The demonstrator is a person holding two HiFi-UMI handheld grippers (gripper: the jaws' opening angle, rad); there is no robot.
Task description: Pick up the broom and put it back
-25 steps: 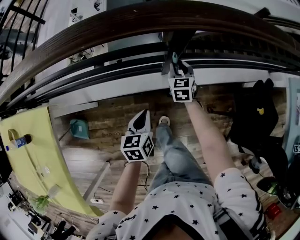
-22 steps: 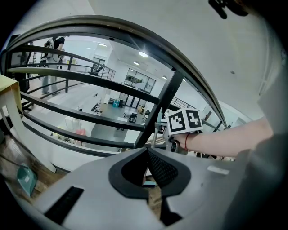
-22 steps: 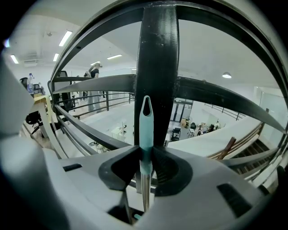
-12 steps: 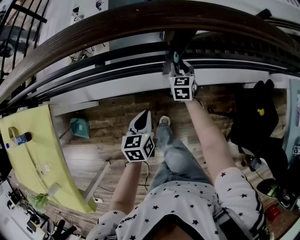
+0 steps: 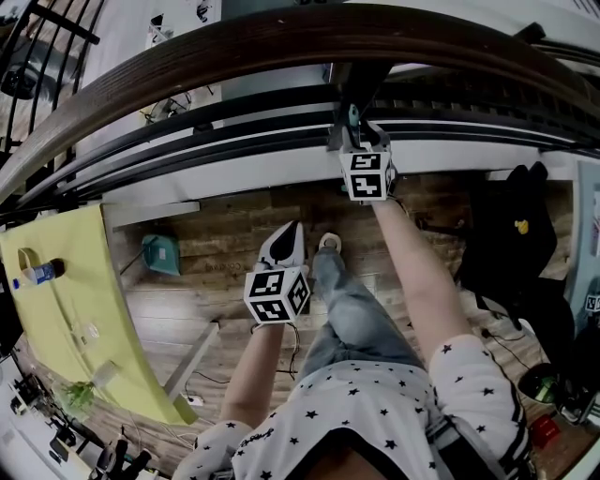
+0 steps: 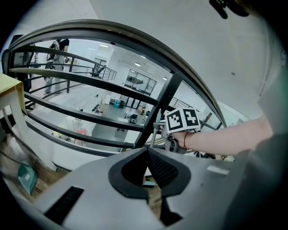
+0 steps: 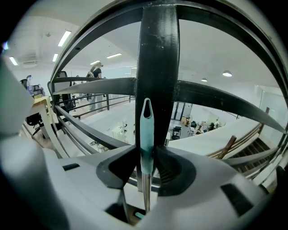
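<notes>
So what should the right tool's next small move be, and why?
Probably draw the right tool straight back, off the broom. Its jaws have just been opening, and the broom handle stands loose between them, seemingly resting upright against the railing post, so it looks put back.

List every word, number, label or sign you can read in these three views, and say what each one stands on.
No text can be read in any view.
Upper marker cube: black-and-white square patterns only, no letters or numbers.
Lower marker cube: the same, patterns only.
Bottle on the yellow table: the label is too small to read.
Sheets on the wall: too small and blurred to read.
</notes>
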